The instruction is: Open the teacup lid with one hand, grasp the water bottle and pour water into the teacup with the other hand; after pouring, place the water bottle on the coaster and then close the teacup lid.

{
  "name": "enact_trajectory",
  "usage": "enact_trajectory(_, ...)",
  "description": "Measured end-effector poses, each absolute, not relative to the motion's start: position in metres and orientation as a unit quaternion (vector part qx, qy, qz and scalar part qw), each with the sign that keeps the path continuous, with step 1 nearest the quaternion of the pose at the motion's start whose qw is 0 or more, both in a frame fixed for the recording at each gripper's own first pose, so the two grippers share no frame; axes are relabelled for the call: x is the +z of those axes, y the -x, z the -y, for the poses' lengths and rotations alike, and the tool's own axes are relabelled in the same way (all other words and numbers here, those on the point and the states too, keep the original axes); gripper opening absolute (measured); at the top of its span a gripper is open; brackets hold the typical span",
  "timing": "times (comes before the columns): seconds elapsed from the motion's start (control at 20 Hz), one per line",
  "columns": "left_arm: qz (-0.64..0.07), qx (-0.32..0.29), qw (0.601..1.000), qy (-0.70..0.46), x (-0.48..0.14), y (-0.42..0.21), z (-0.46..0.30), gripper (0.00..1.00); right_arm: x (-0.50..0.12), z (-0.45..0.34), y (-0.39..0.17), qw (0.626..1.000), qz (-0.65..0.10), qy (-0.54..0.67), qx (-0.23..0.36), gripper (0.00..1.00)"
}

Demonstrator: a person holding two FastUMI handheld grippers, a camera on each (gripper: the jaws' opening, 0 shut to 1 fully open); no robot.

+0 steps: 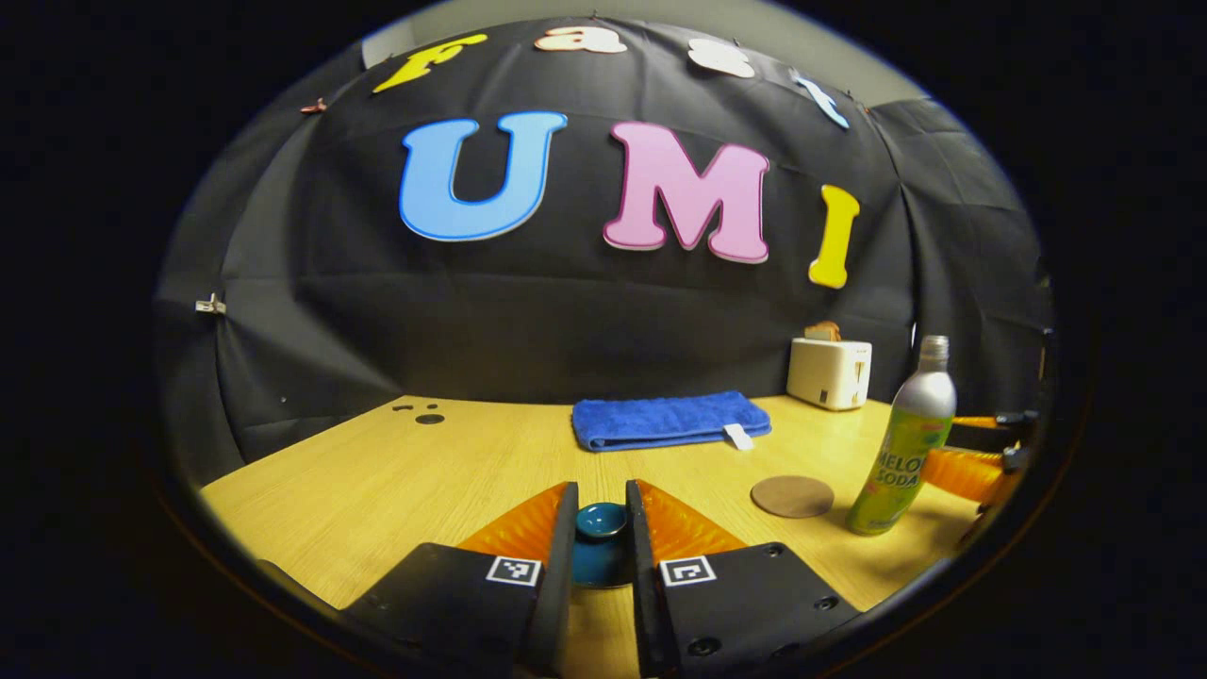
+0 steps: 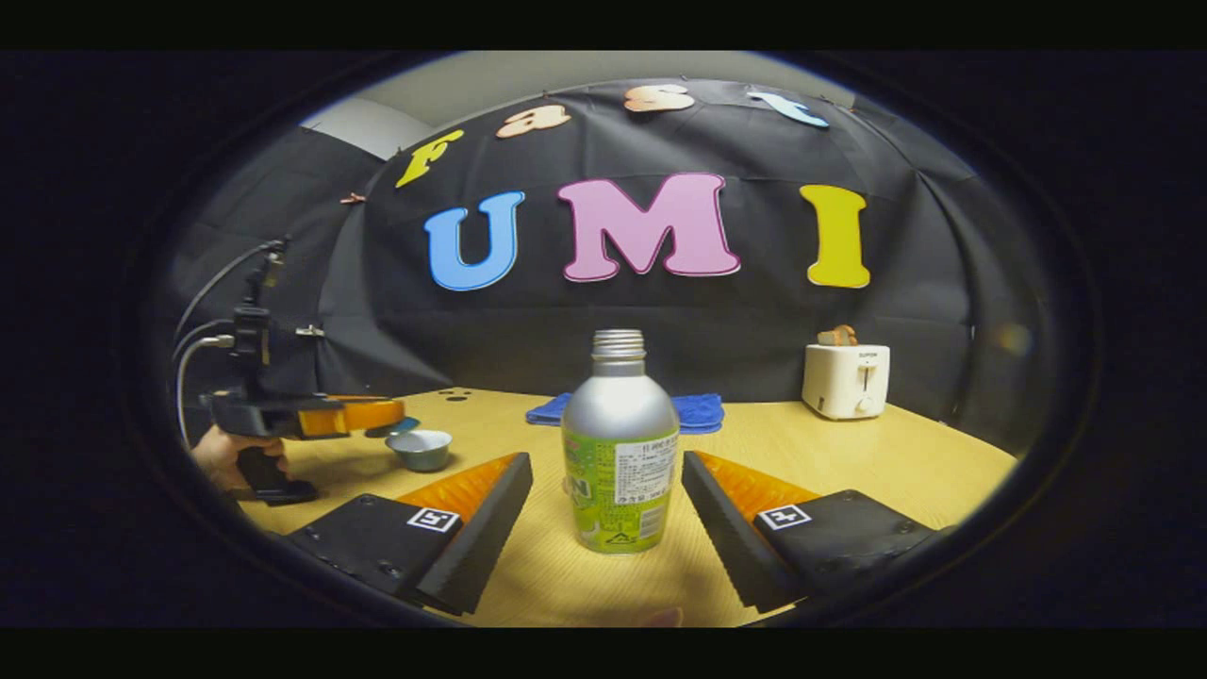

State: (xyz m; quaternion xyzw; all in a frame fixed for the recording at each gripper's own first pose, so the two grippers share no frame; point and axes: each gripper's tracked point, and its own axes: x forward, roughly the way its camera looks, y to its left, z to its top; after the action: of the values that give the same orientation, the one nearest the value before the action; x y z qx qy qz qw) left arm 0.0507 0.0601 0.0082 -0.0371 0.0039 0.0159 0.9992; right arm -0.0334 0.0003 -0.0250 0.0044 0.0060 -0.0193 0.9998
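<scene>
Wooden table (image 1: 396,481) under both grippers, its far edge meeting the black booth wall. Folded blue towel (image 1: 668,421) lies ahead of the left gripper (image 1: 601,514) near that far edge; a white toaster (image 1: 829,372) stands farther ahead and to its right. In the left gripper view, the two orange-and-black fingers are closed on the teacup lid (image 1: 601,520), a small blue-green disc pinched between their tips and held above the table. Ahead and to the right of this gripper, the round brown coaster (image 1: 792,496) lies bare on the wood, with the green-and-silver water bottle (image 1: 905,443) standing upright just beyond it to the right. In the right gripper view, the right gripper (image 2: 608,486) is spread wide, its fingers flanking the uncapped bottle (image 2: 620,443) on either side without touching it; the bottle rests on the table between them. Far to this gripper's left, a hand (image 2: 226,455) holds the left gripper (image 2: 372,415), which carries the lid (image 2: 396,426) just above the open teacup (image 2: 421,449), a small grey bowl on the table.
</scene>
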Motion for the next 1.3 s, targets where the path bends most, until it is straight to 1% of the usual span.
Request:
enact_trajectory(0.1, 0.02, 0.023, 0.998, 0.057, 0.022, -0.033, -0.064, 0.31, -0.054, 0.019, 0.003, 0.999, -0.007, -0.005, -0.032, 0.99)
enact_trajectory(0.2, 0.037, 0.029, 0.995, 0.083, 0.032, -0.016, -0.071, 0.31, -0.072, 0.034, -0.008, 0.999, -0.007, -0.005, -0.041, 0.99)
enact_trajectory(0.3, 0.052, 0.037, 0.993, 0.095, 0.039, -0.003, -0.082, 0.31, -0.084, 0.039, -0.026, 0.999, -0.007, -0.006, -0.045, 0.99)
enact_trajectory(0.45, 0.061, 0.044, 0.992, 0.105, 0.042, 0.006, -0.097, 0.31, -0.105, 0.024, -0.069, 0.999, -0.009, -0.004, -0.049, 0.98)
enact_trajectory(0.55, 0.056, 0.038, 0.991, 0.115, 0.04, 0.009, -0.1, 0.31, -0.102, 0.005, -0.097, 0.999, -0.01, -0.005, -0.05, 0.82)
enact_trajectory(0.6, 0.055, 0.035, 0.991, 0.12, 0.04, 0.01, -0.102, 0.31, -0.098, -0.004, -0.108, 0.999, -0.01, -0.005, -0.048, 0.82)
enact_trajectory(0.75, 0.055, 0.033, 0.991, 0.119, 0.042, 0.011, -0.109, 0.31, -0.086, -0.027, -0.119, 0.998, -0.023, 0.015, -0.048, 0.8)
enact_trajectory(0.85, 0.056, 0.044, 0.991, 0.117, 0.041, 0.013, -0.12, 0.31, -0.07, -0.067, -0.123, 0.995, -0.034, 0.075, -0.055, 0.8)
enact_trajectory(0.9, 0.053, 0.045, 0.99, 0.12, 0.039, 0.012, -0.122, 0.31, -0.062, -0.097, -0.116, 0.991, -0.03, 0.112, -0.06, 0.8)
enact_trajectory(1.0, 0.052, 0.045, 0.99, 0.127, 0.038, 0.013, -0.127, 0.31, -0.039, -0.154, -0.112, 0.977, -0.016, 0.202, -0.071, 0.8)
enact_trajectory(1.05, 0.051, 0.047, 0.989, 0.129, 0.038, 0.013, -0.131, 0.31, -0.03, -0.194, -0.115, 0.965, -0.009, 0.251, -0.074, 0.8)
enact_trajectory(1.1, 0.05, 0.05, 0.989, 0.13, 0.036, 0.013, -0.135, 0.31, -0.031, -0.18, -0.096, 0.951, -0.006, 0.299, -0.074, 0.8)
enact_trajectory(1.25, 0.049, 0.052, 0.988, 0.138, 0.036, 0.016, -0.14, 0.31, -0.029, -0.221, -0.081, 0.909, -0.004, 0.413, -0.056, 0.8)
enact_trajectory(1.3, 0.048, 0.051, 0.988, 0.139, 0.036, 0.016, -0.141, 0.31, -0.035, -0.234, -0.071, 0.896, -0.008, 0.442, -0.047, 0.76)
